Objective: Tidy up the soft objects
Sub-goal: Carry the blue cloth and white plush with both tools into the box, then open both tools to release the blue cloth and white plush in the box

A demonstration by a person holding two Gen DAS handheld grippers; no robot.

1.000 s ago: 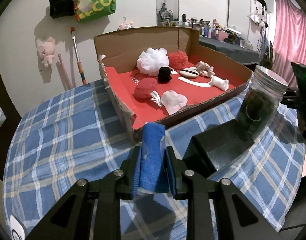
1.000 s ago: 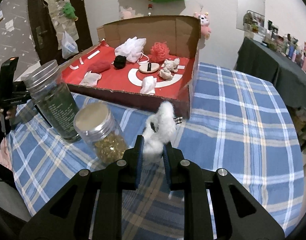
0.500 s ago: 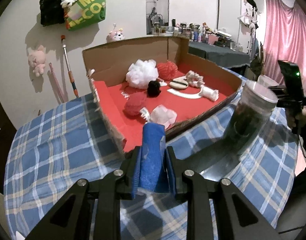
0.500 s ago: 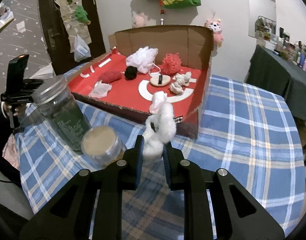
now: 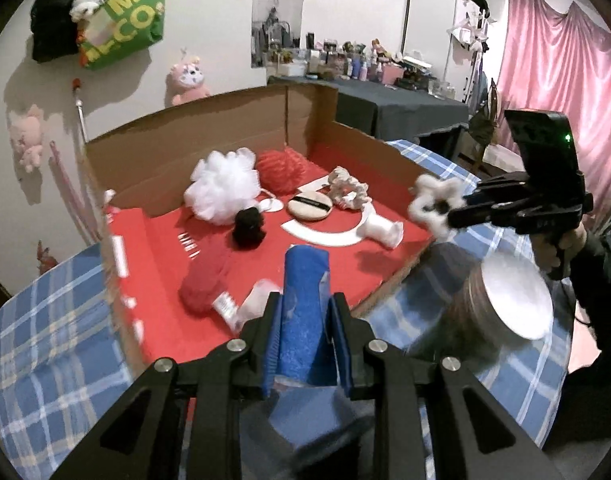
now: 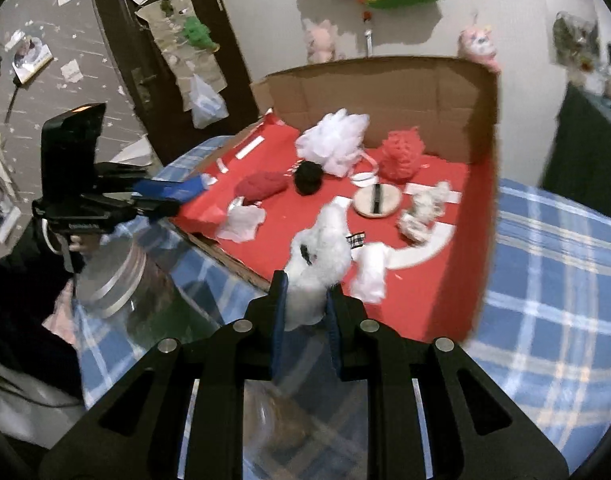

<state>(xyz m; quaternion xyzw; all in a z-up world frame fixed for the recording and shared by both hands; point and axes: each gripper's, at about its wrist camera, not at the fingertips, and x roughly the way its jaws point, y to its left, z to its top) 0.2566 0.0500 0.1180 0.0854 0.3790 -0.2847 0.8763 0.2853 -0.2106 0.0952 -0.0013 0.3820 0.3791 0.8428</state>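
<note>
- Two grippers each carry a soft thing toward the box [image 5: 385,152], whose red floor already holds a scatter of soft bits.
- Left gripper [image 5: 305,344] is pinched on a rolled blue cloth [image 5: 303,304]; its tip sits just over the box's near edge, above the red floor.
- Right gripper [image 6: 305,320] is pinched on a white fluffy scrunchie [image 6: 321,256], also over the box's near edge, toward the right-hand wall.
- To do this step well, I'd carry each piece fully past the box's near wall before letting go; a release at the rim would likely tip it back onto the checked tablecloth [image 6: 545,280].
- Aim for bare red: for the cloth, the patch between the red pouf [image 5: 205,284] and the white sock [image 5: 381,232] looks free; for the scrunchie, the floor near the box's right wall.
- Lower before opening; both things are light and springy and may bounce or unroll if dropped from height.
- Mind the jar [image 5: 505,304] standing just outside the box's near wall, between the two grippers; a low swing could knock it.
- Cloth: deep blue terry, rolled into a tight upright tube, squashed a little where the pads grip.
- Scrunchie: white, fuzzy, looped, with a dark gap at its middle; it droops forward from the pads.
</note>
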